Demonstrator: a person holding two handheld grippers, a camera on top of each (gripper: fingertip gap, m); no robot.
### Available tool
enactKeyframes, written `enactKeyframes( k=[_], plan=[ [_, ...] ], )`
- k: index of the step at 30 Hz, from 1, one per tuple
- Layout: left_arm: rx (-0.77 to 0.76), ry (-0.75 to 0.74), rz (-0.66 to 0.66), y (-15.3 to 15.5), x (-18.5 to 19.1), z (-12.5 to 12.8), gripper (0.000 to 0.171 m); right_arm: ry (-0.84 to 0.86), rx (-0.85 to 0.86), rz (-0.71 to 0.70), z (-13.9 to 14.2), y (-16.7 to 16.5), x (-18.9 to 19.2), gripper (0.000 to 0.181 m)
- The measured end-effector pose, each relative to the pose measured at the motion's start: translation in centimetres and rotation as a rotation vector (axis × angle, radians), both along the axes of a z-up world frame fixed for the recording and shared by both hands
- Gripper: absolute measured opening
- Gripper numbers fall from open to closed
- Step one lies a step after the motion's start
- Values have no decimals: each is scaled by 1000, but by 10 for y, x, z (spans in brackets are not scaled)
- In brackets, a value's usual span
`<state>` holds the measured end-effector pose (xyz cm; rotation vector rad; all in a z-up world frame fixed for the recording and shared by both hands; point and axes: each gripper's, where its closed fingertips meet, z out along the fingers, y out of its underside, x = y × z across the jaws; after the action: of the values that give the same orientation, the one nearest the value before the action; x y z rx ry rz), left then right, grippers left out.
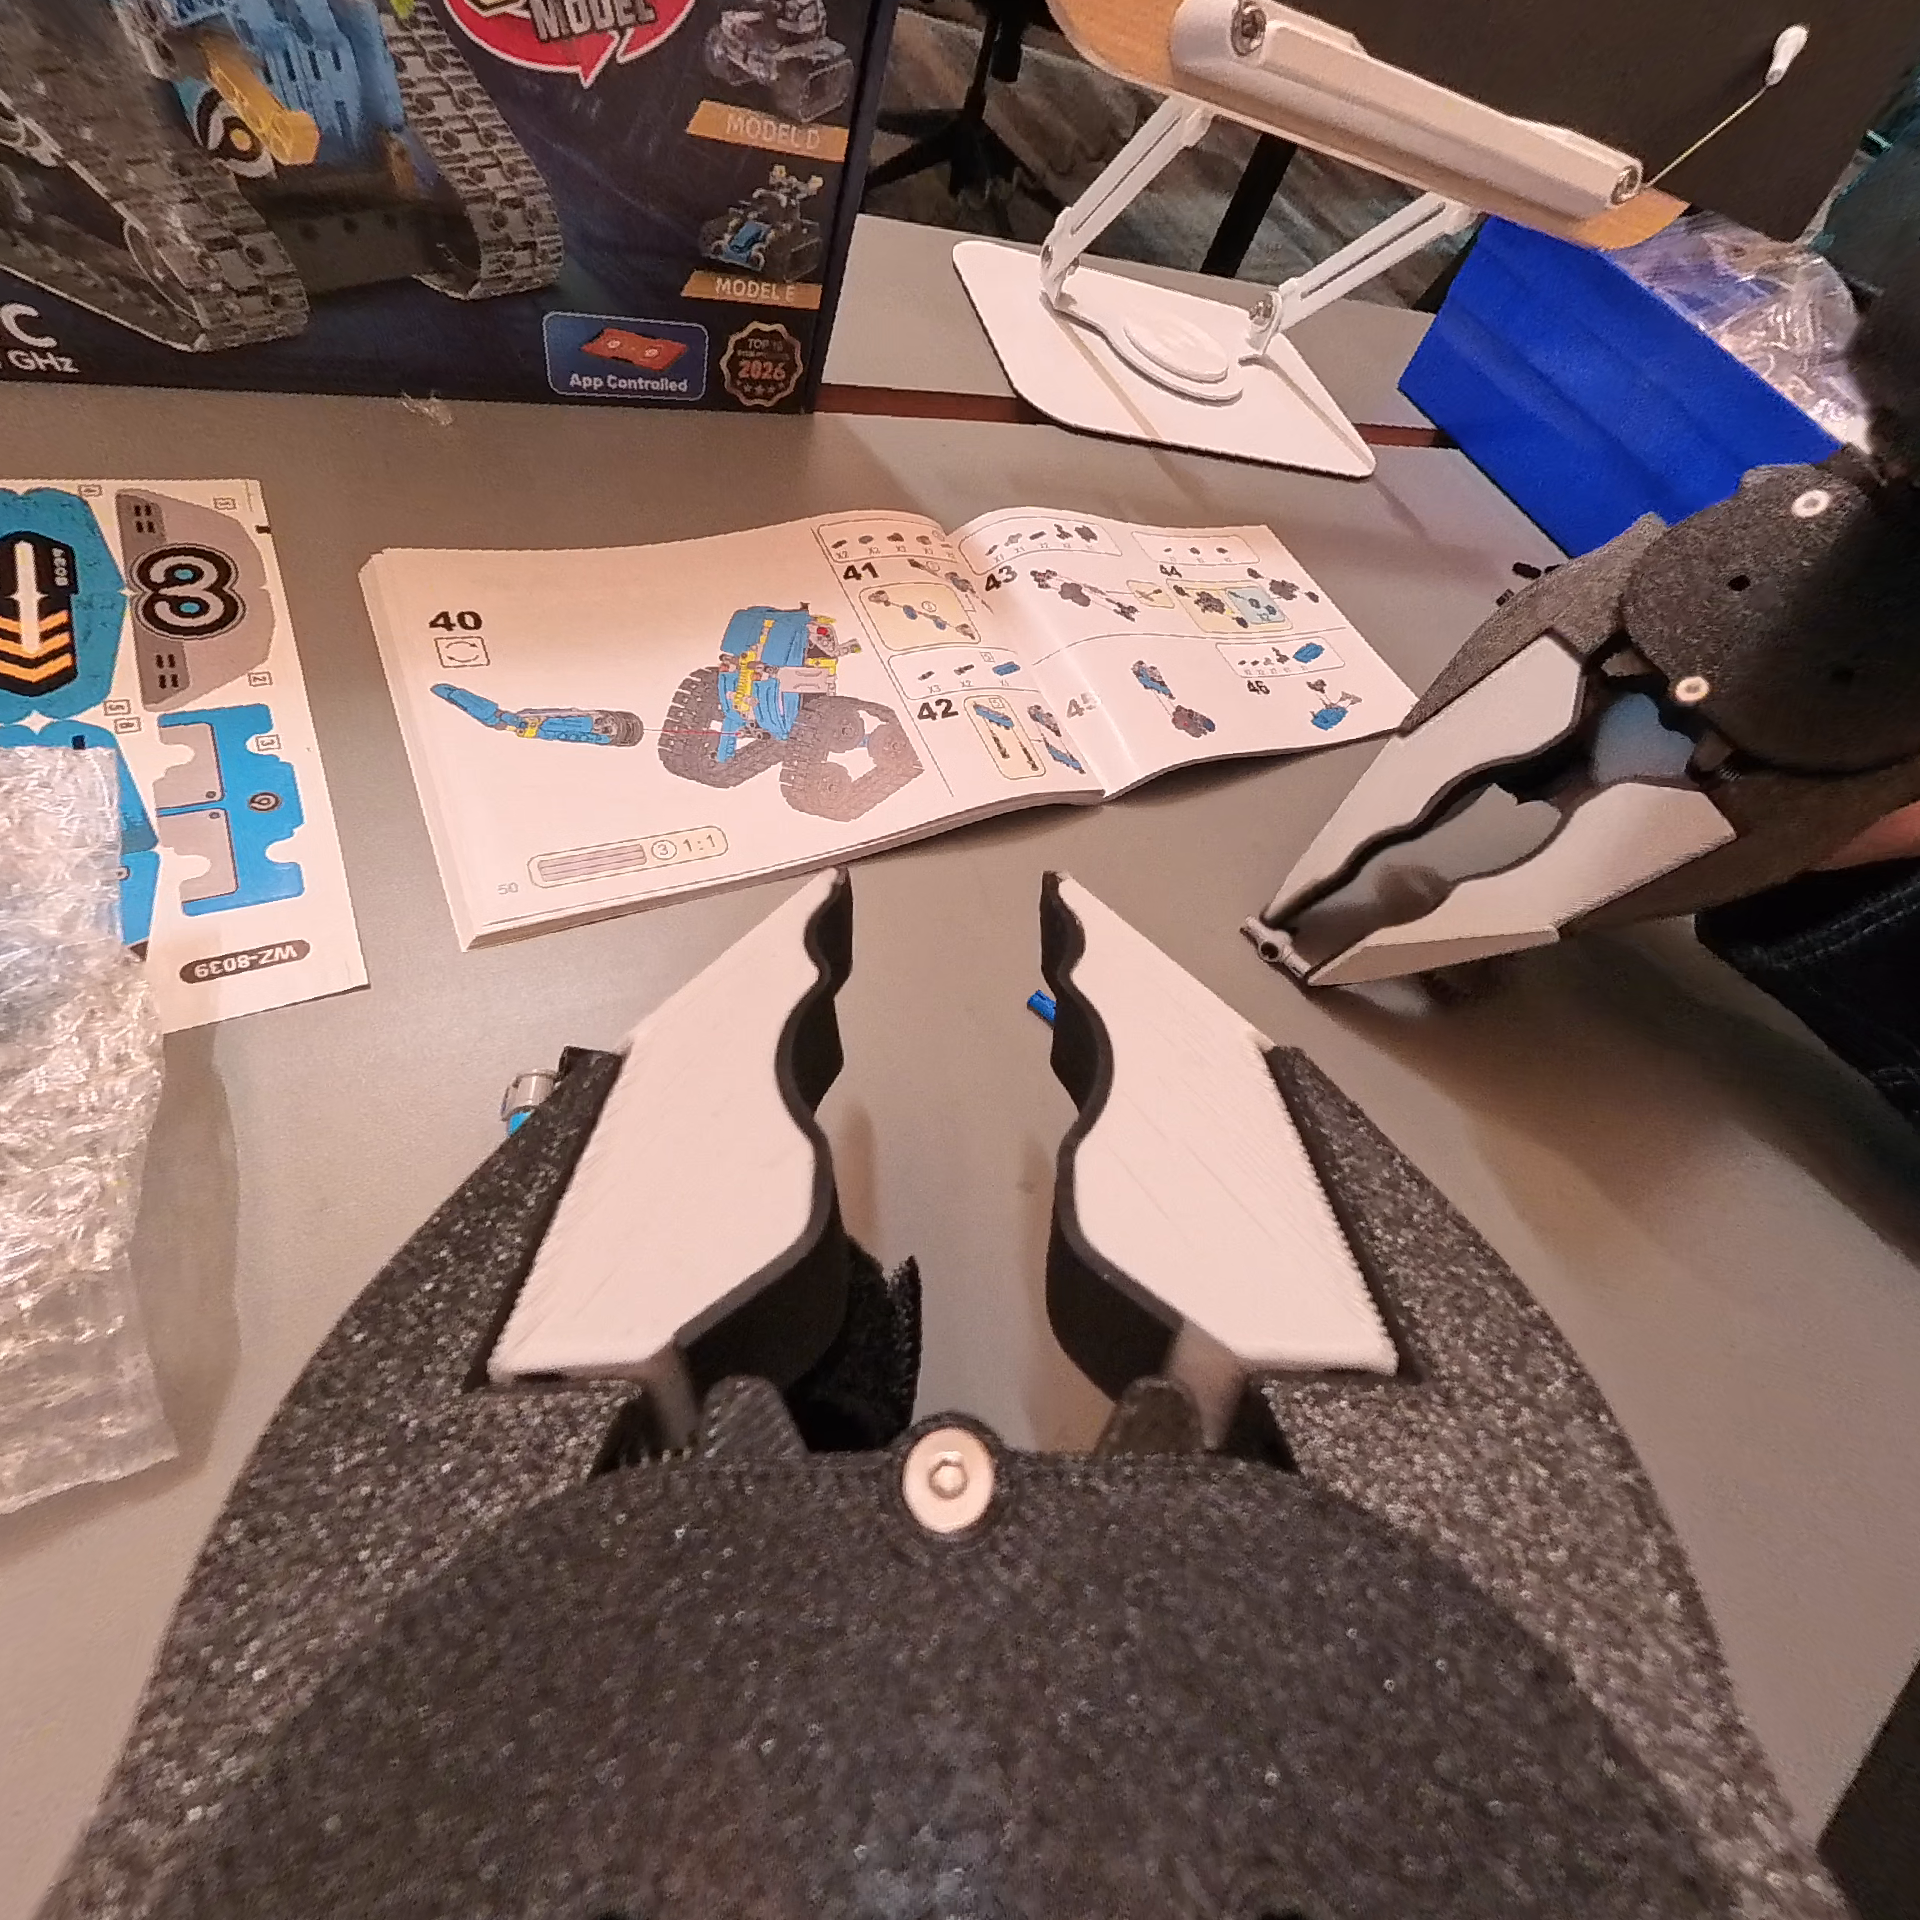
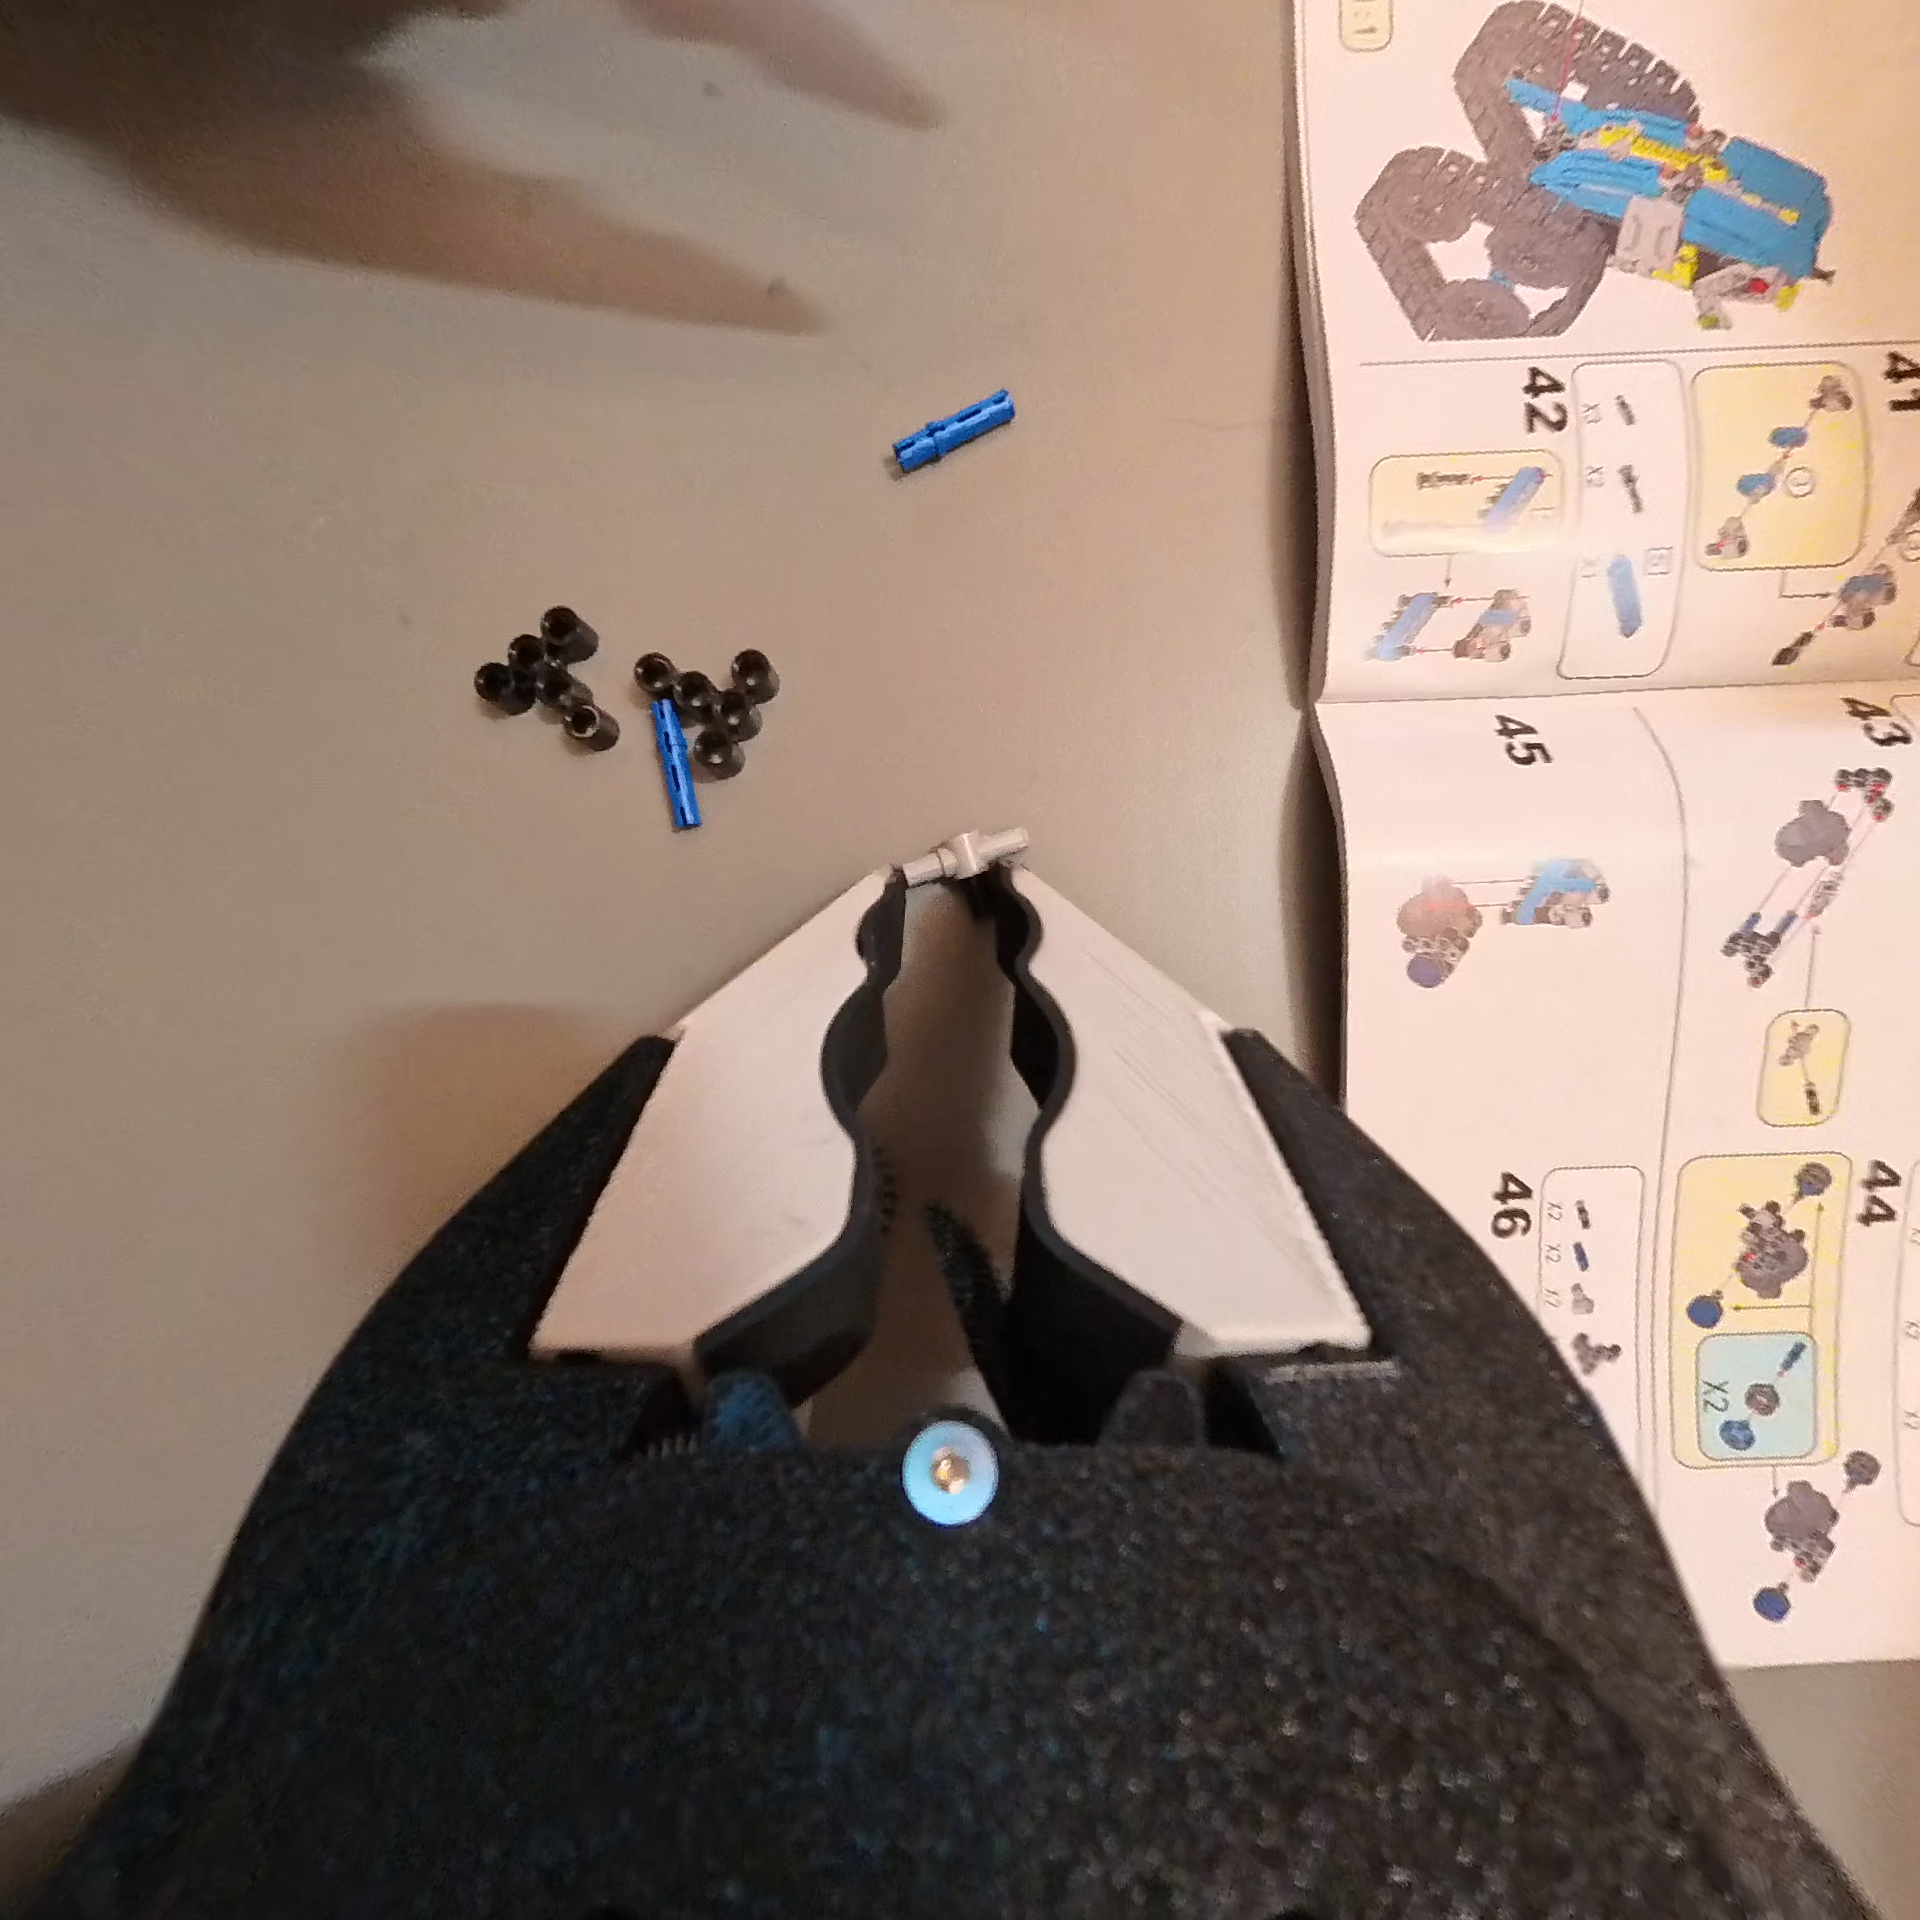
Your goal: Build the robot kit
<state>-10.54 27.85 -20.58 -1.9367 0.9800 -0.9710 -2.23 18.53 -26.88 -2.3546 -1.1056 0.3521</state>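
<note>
My right gripper [image 2: 948, 878] is shut on a small grey pin [image 2: 964, 854] pinched across its fingertips, low over the grey table [image 2: 312, 468]. In the left wrist view it [image 1: 1288, 948] comes in from the right with the pin [image 1: 1273, 948] at its tips. Ahead of it lie two clusters of black connectors [image 2: 545, 675] [image 2: 717, 707] and two blue pins [image 2: 675, 764] [image 2: 953, 431]. My left gripper [image 1: 945, 894] is open and empty above the table, just short of the open instruction booklet [image 1: 831, 707]. A blue pin [image 1: 1039, 1003] peeks out beside its right finger.
The booklet [image 2: 1621, 831] lies right of the right gripper. A toy box [image 1: 416, 187] stands at the back left, with a sticker sheet [image 1: 208, 748] and crumpled plastic bag [image 1: 62, 1091] at left. A white stand [image 1: 1164, 353] and blue bin [image 1: 1600, 364] sit at back right. The tips of one gripper are about 15 cm away from the tips of the other.
</note>
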Motion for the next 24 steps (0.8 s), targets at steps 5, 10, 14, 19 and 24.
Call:
enactKeyframes(
  k=[5,10,14,19,24],
  plan=[
    [45,12,8,3,-2,1,36,44,94,-128,34,-1,5,31],
    [55,1,-4,0,-1,3,36,252,106,-131,55,-36,-39,25],
    [12,-14,-27,-6,2,4,36,145,107,-138,18,-39,-61,29],
    [-10,-36,-37,-8,3,6,36,106,98,-62,10,-42,-72,23],
    [7,-21,-44,-9,4,4,36,37,128,-7,6,-37,-75,22]
  ],
)
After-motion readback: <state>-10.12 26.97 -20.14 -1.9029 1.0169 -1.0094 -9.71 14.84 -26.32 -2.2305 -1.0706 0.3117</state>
